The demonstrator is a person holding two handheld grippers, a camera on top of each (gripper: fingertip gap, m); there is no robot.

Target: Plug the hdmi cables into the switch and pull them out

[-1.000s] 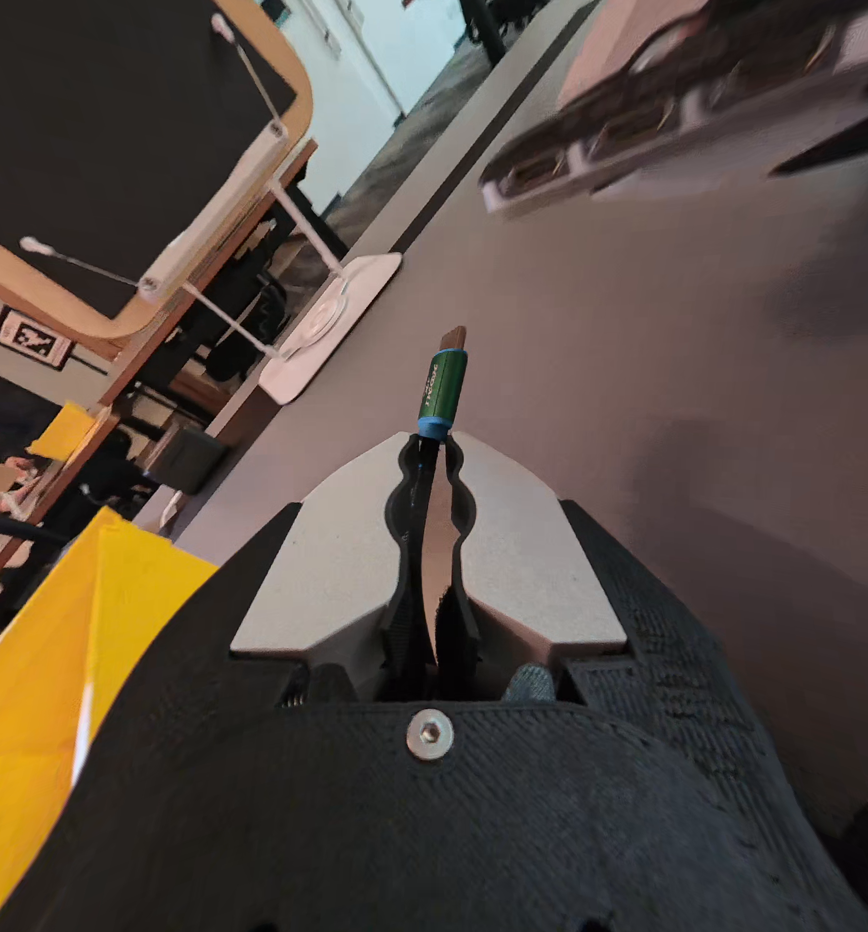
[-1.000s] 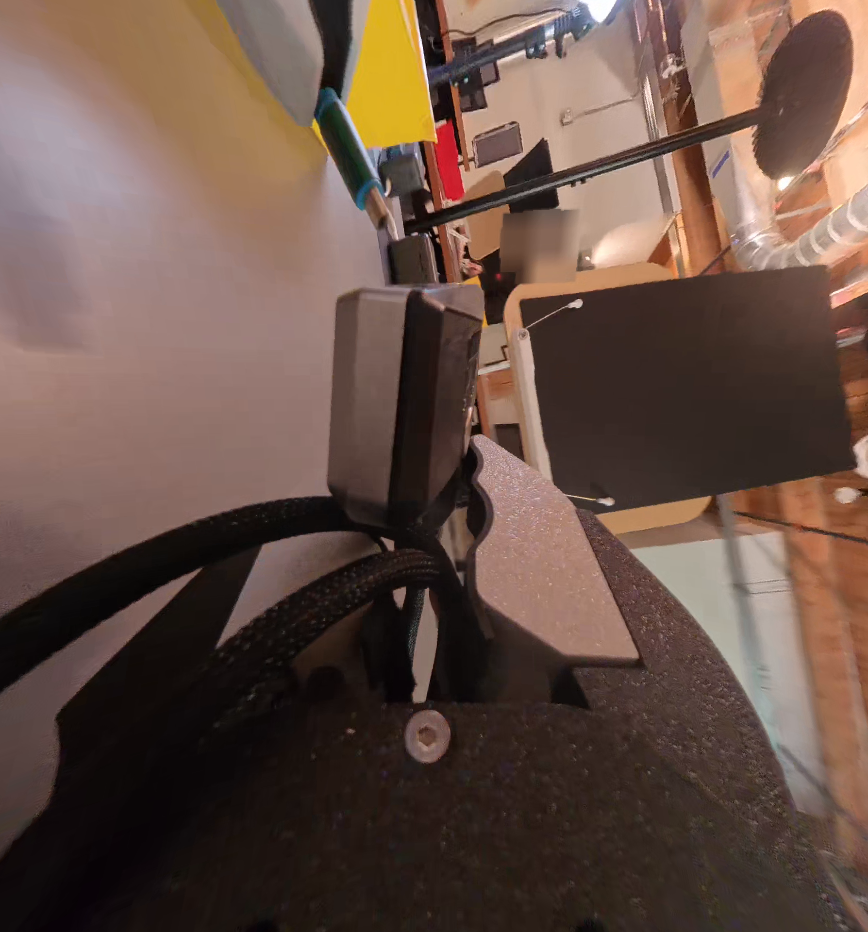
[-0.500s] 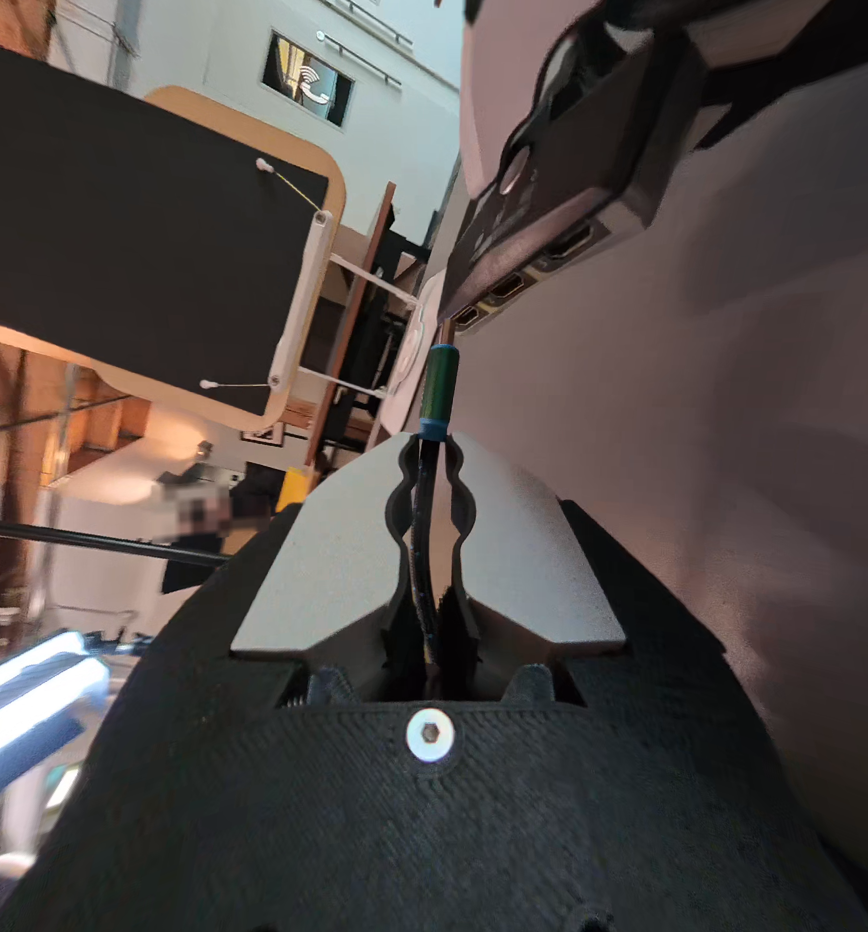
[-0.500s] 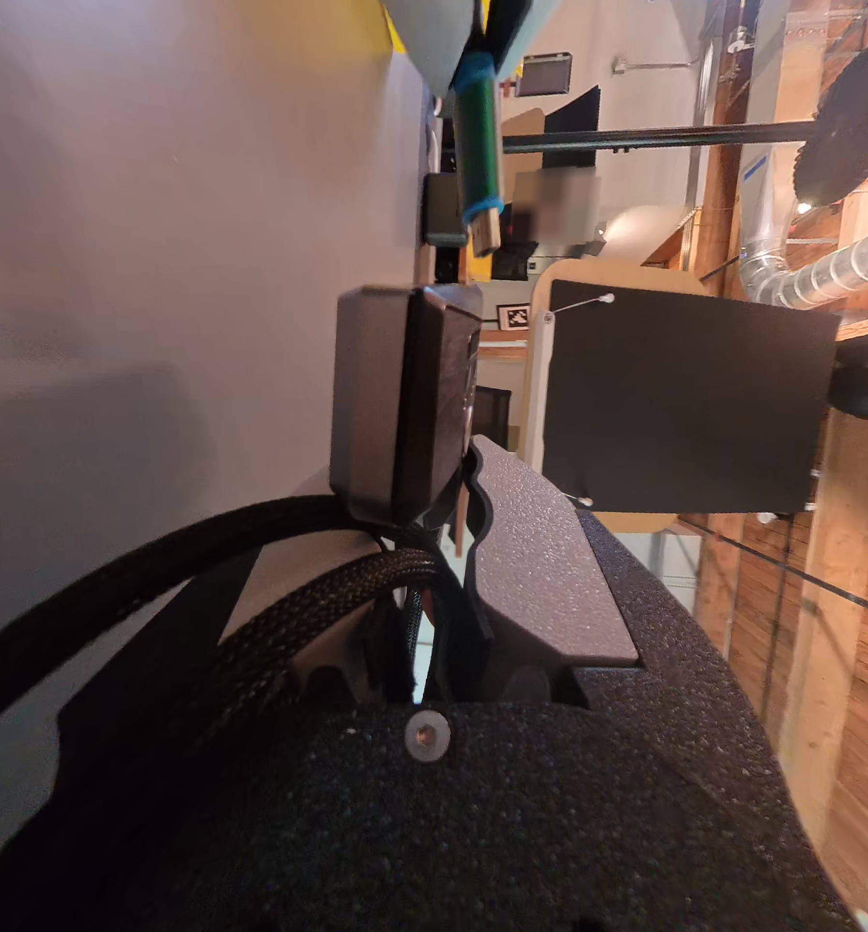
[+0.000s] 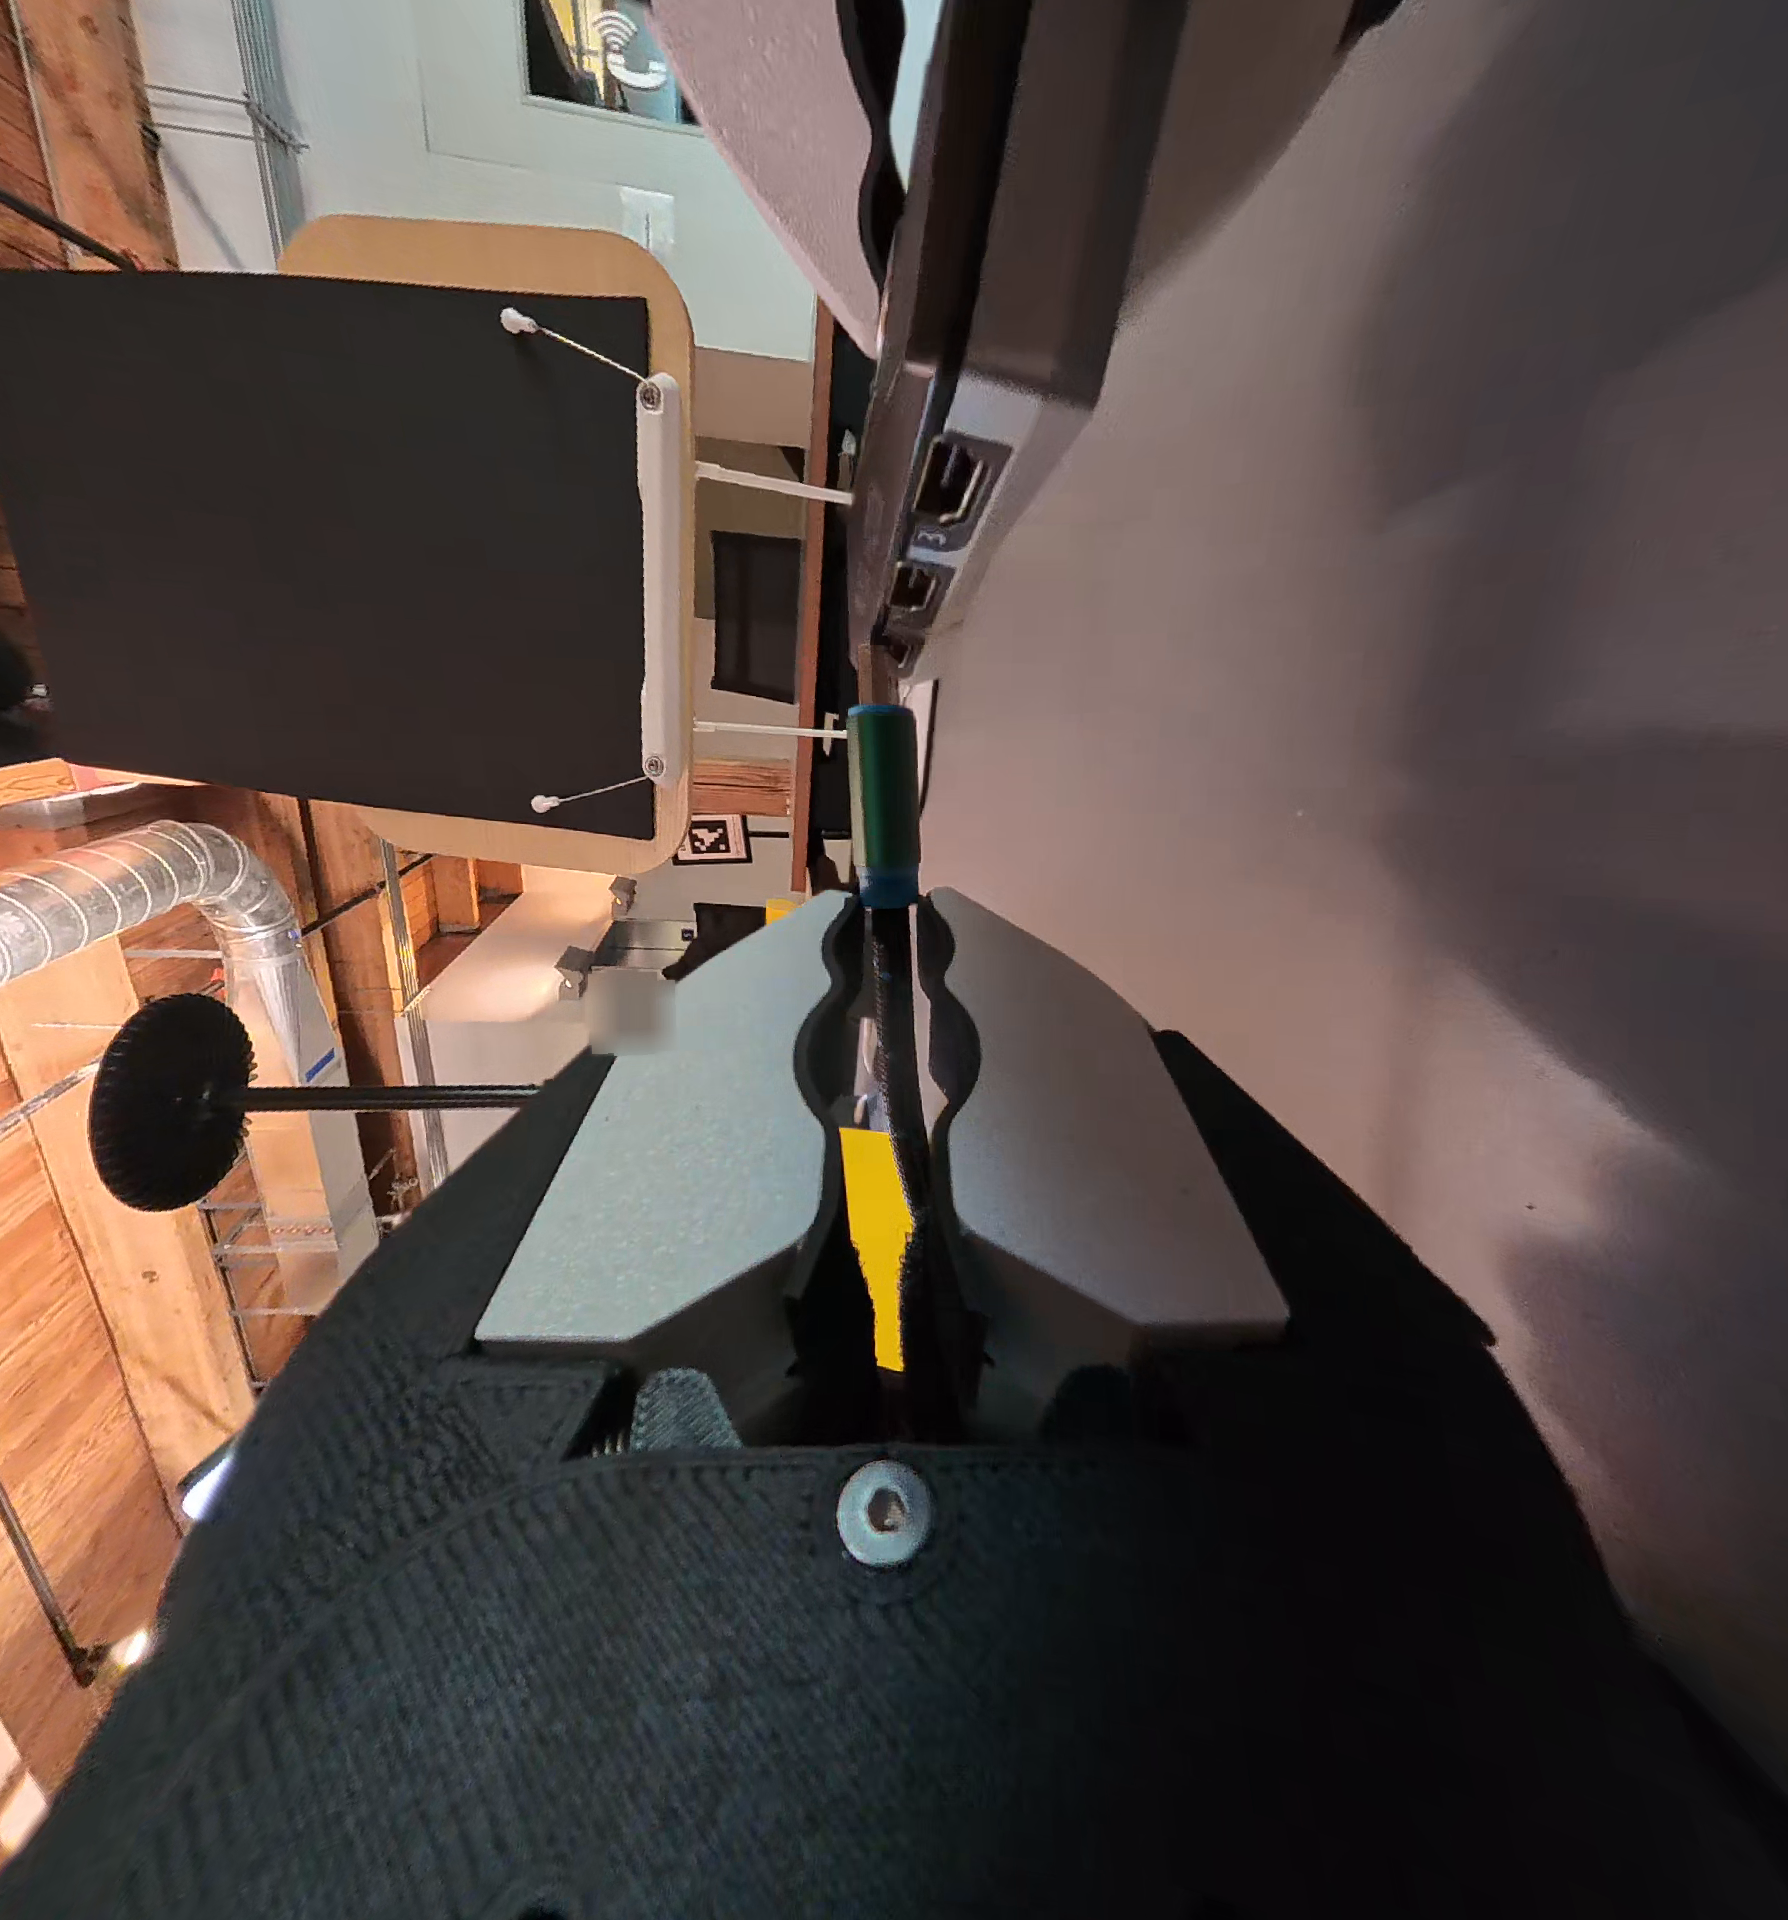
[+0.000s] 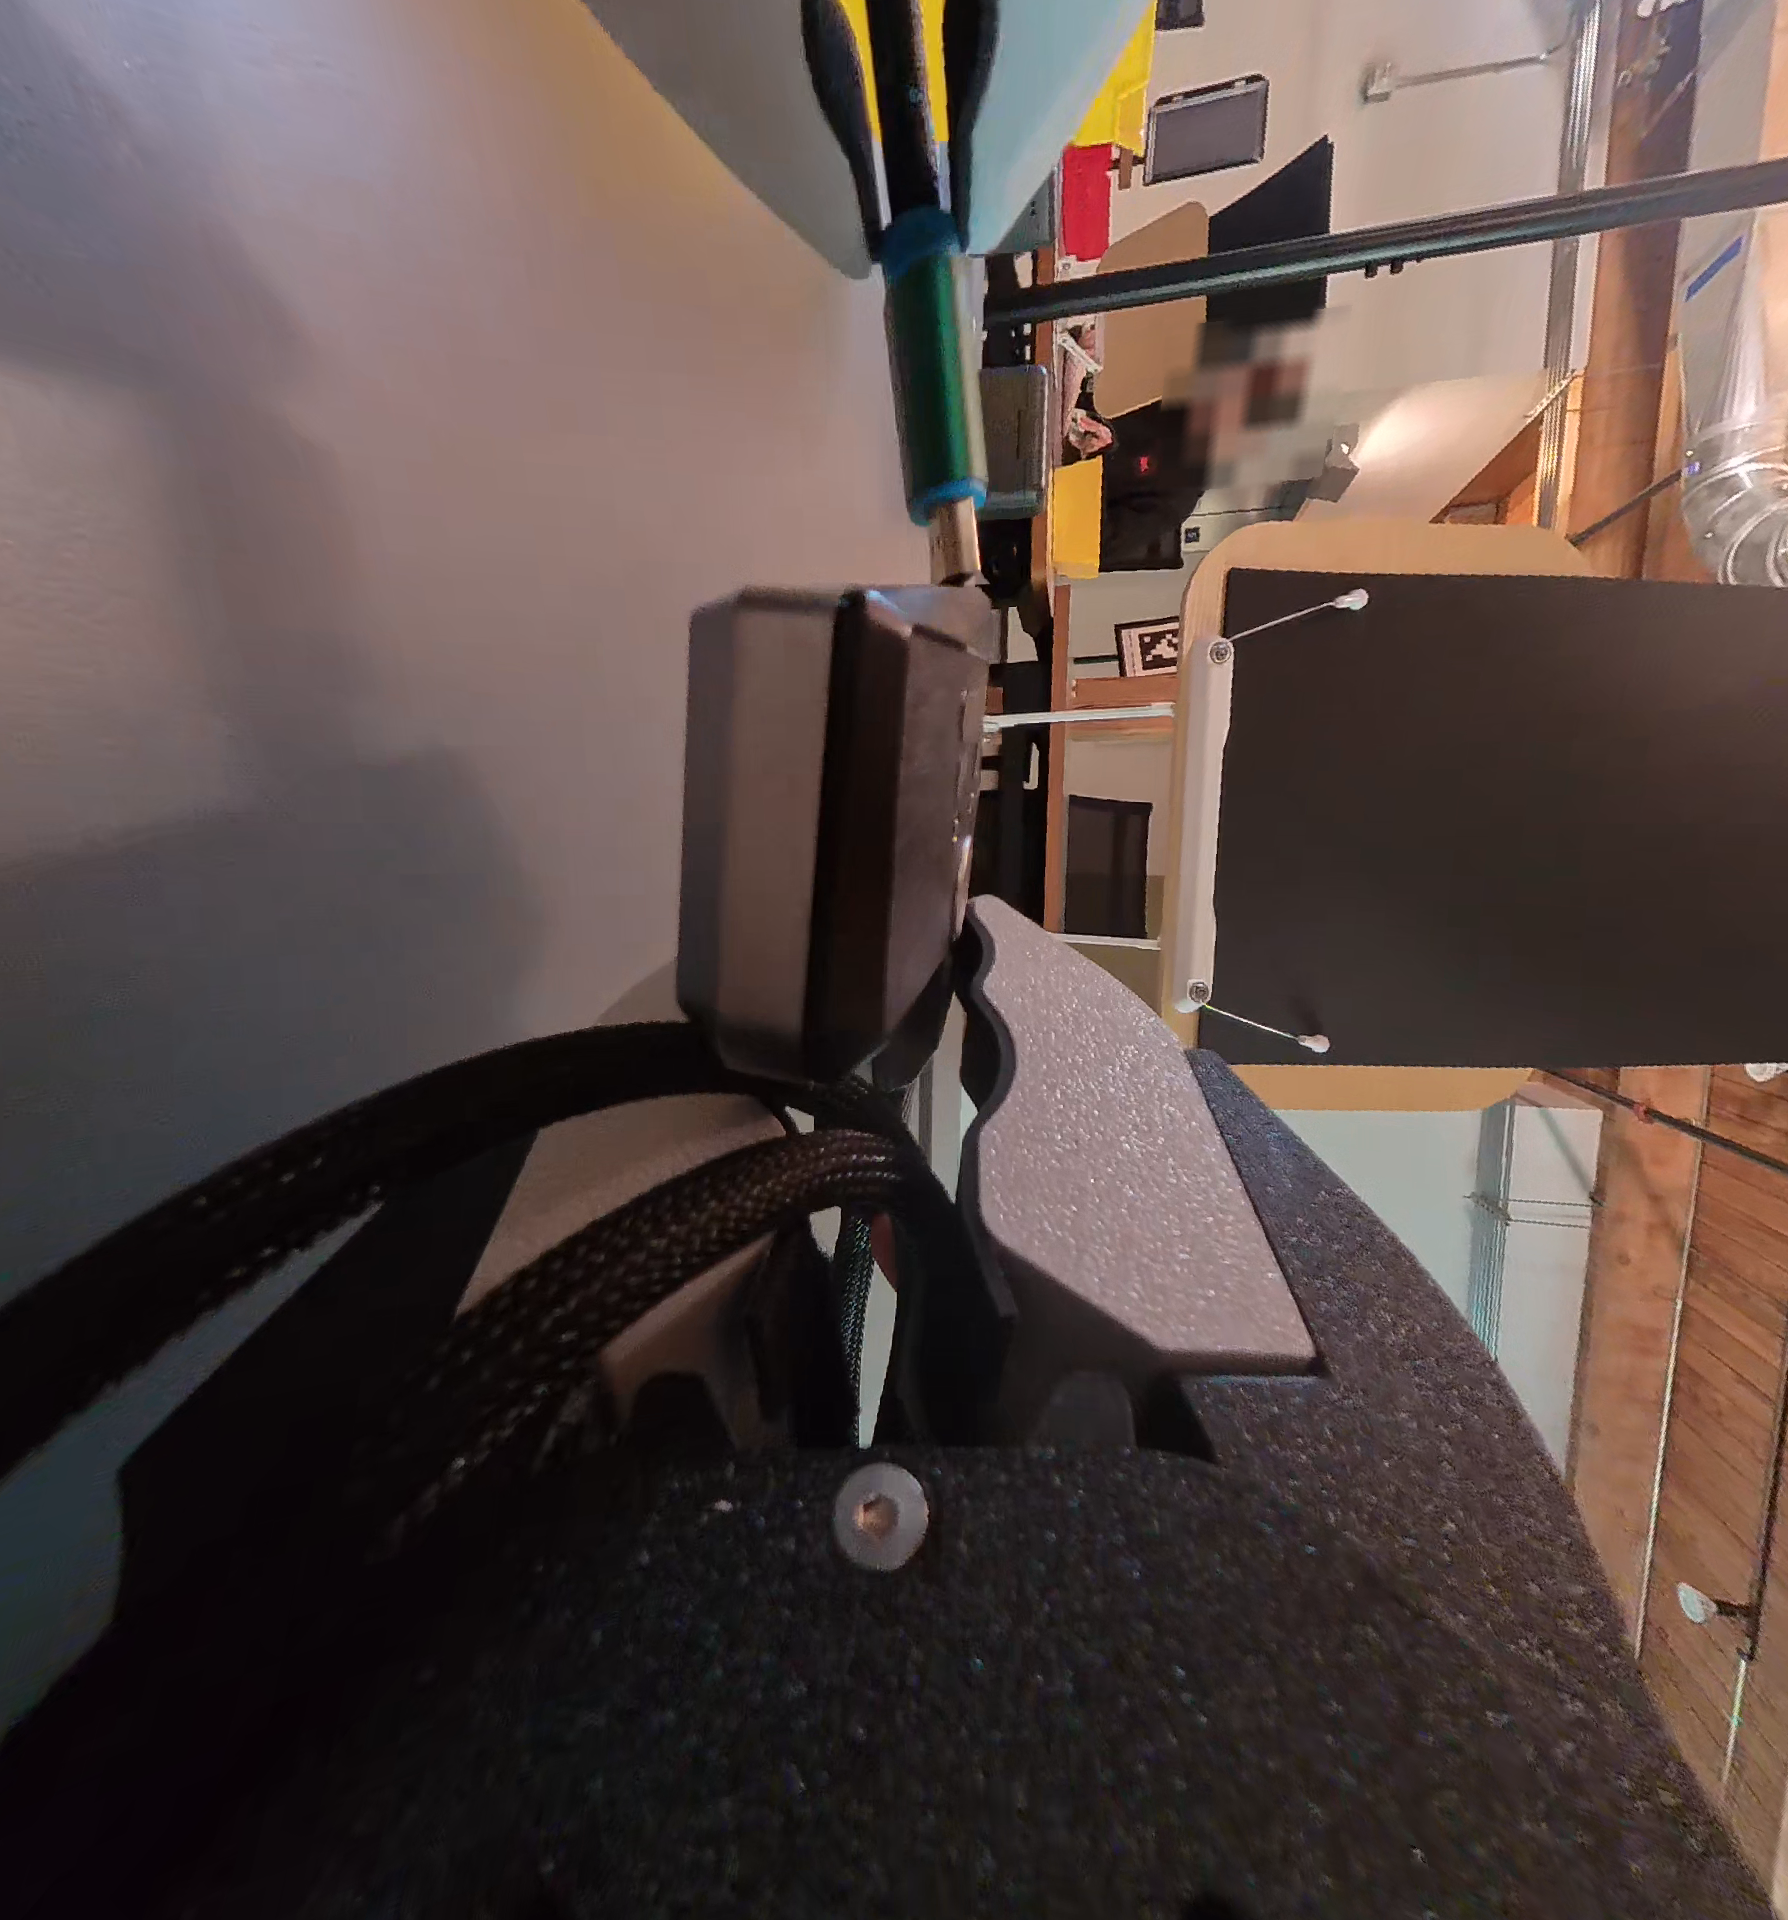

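Between each gripper's nearly closed jaws: left (image 5: 885,914) pinches the HDMI cable (image 5: 882,805), right (image 6: 947,935) clamps the switch (image 6: 828,821).

In the left wrist view the HDMI plug (image 5: 882,800) sticks out at 12 o'clock from the tips of the left gripper (image 5: 885,914), its cable (image 5: 905,1091) running back between the fingers, and the switch (image 5: 957,436) lies just beyond at 12 to 1 o'clock with its ports facing the plug. The table (image 5: 1441,727) fills the 3 o'clock side, the board on a stand (image 5: 318,540) the 9 to 10 o'clock side. In the right wrist view the right gripper (image 6: 931,935) holds the switch (image 6: 817,821) at centre, cables (image 6: 578,1174) trailing to 7 o'clock, and the plug (image 6: 934,384) comes in from 12 o'clock, its tip at the switch's far edge
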